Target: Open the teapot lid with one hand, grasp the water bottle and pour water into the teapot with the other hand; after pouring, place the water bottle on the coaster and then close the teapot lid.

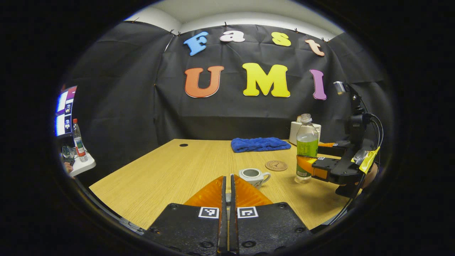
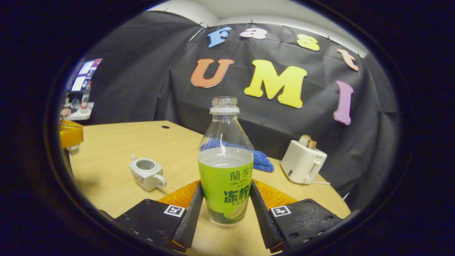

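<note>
A small white teapot [image 1: 253, 176] [image 2: 147, 173] stands on the wooden table [image 1: 170, 170] with its mouth uncovered. My left gripper [image 1: 228, 177] hovers above the table short of the teapot, shut on the white teapot lid [image 2: 73, 149], which hangs under the left gripper [image 2: 71, 137] in the right gripper view. An uncapped water bottle [image 2: 226, 167] [image 1: 306, 145] with a green label stands upright, partly filled. My right gripper [image 2: 226, 188] [image 1: 305, 161] is shut on its lower half, a finger pressing on each side. A round brown coaster [image 1: 276, 165] lies between teapot and bottle.
A folded blue cloth [image 1: 259, 144] [image 2: 263, 160] lies at the back of the table, with a white toaster [image 2: 302, 161] [image 1: 294, 131] beside it. Off the table's left edge, a side desk holds another bottle [image 1: 79, 140] and a monitor [image 1: 64, 110].
</note>
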`<state>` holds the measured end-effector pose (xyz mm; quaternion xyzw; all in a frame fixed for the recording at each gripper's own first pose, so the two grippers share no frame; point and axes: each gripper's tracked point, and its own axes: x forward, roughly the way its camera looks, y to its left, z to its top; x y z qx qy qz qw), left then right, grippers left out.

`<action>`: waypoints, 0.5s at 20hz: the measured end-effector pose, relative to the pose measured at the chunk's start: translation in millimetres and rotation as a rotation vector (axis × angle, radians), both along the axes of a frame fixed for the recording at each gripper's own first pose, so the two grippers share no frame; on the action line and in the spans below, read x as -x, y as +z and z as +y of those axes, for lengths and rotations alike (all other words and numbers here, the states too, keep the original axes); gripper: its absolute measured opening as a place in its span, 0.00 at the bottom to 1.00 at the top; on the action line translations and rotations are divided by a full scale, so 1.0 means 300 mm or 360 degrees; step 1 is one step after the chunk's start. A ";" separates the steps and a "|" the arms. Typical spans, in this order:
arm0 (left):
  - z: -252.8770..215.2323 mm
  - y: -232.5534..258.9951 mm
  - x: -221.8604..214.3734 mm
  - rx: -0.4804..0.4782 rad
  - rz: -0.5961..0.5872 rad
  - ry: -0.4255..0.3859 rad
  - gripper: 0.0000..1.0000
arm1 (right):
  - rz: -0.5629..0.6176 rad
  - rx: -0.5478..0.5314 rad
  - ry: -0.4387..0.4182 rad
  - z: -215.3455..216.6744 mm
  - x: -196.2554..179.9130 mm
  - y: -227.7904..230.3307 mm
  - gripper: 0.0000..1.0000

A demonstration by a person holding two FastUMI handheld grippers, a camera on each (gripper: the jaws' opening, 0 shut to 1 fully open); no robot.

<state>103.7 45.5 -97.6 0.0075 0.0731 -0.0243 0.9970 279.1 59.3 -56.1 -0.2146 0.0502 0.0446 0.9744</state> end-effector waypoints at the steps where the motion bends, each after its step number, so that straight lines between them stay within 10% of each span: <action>1: 0.007 -0.002 -0.001 0.0005 0.0002 0.0001 0.04 | 0.0011 0.0082 0.0000 0.015 -0.005 0.001 0.72; 10: 0.036 0.002 0.005 0.0051 -0.0005 -0.0006 0.05 | 0.0035 0.0976 -0.0109 0.071 -0.034 -0.064 0.72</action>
